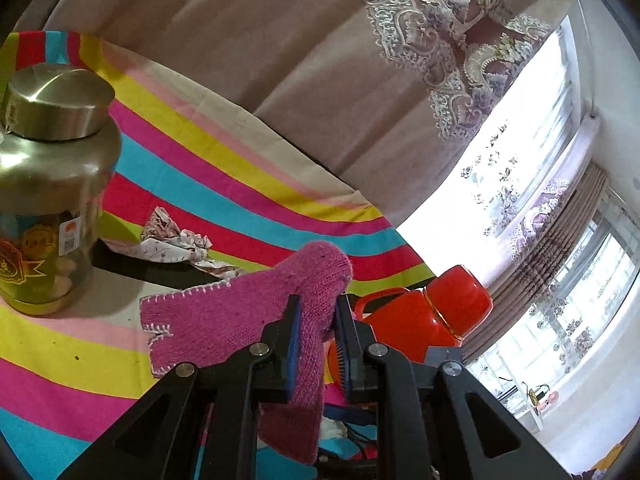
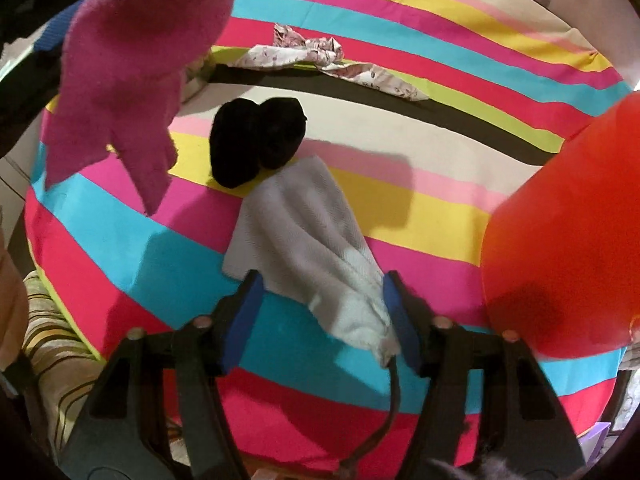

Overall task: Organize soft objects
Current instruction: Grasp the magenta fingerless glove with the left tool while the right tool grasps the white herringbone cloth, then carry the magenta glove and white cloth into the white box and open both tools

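Observation:
My left gripper is shut on a magenta knitted glove and holds it up above the striped cloth. The same glove hangs at the upper left of the right wrist view. A pale grey cloth lies crumpled on the stripes, with its near corner between the fingers of my right gripper. That gripper stands open, its blue pads wide apart on either side of the corner. A black soft bundle rests just beyond the grey cloth, touching its far edge.
A floral fabric scrap lies farther back on the striped cloth. A red flask stands close on the right. A tall metal canister stands at the left. Curtains and a bright window lie beyond the table edge.

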`<state>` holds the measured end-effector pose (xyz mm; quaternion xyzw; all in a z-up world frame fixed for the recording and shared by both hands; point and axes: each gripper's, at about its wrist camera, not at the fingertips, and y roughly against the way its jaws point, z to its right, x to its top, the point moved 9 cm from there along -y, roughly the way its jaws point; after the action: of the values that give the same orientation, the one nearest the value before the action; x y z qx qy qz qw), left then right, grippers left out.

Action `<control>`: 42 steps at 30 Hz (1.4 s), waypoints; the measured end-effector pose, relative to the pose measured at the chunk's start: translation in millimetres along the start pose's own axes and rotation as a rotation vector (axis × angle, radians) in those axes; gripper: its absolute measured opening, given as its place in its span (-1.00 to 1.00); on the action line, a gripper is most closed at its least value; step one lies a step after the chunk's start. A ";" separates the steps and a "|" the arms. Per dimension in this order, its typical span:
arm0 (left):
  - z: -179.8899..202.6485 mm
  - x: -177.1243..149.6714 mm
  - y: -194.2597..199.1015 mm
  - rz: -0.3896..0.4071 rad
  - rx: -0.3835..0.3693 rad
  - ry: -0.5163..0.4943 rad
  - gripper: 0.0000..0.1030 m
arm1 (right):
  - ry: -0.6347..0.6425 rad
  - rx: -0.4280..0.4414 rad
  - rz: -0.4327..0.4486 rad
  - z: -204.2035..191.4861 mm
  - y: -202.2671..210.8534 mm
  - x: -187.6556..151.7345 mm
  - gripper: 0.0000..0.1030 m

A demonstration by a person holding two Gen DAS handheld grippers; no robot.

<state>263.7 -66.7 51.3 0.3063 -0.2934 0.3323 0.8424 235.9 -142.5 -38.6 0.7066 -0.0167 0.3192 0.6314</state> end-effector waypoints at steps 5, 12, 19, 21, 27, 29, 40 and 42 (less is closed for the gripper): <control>-1.5 -0.1 -0.2 0.000 0.005 -0.005 -0.68 | 0.000 -0.005 -0.025 2.2 -9.9 -4.7 -0.58; -1.0 -0.1 1.6 0.008 0.017 -0.015 -0.68 | -0.013 -0.001 0.029 7.6 7.3 -7.2 -0.80; 5.1 -2.1 3.0 0.007 0.011 -0.028 -0.68 | -0.038 -0.015 0.089 11.0 41.9 -13.1 -0.80; 8.7 -3.3 3.2 0.006 0.007 -0.035 -0.68 | -0.047 -0.018 0.106 13.3 54.1 -17.2 -0.80; 30.3 -12.0 2.6 -0.008 -0.004 -0.078 -0.68 | -0.095 -0.027 0.149 30.0 91.6 -35.1 -0.80; 39.5 -15.6 2.2 -0.012 -0.008 -0.094 -0.68 | -0.117 -0.036 0.165 39.2 106.4 -45.2 -0.80; 116.0 -45.3 0.9 -0.062 -0.072 -0.207 -0.68 | -0.258 -0.122 0.200 114.5 179.9 -121.8 -0.80; 132.3 -53.9 -0.7 -0.079 -0.088 -0.231 -0.68 | -0.290 -0.142 0.197 130.6 189.3 -138.2 -0.80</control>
<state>193.0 -181.6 98.1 0.3164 -0.3904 0.2481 0.8282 101.4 -351.1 63.2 0.6938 -0.1993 0.2722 0.6363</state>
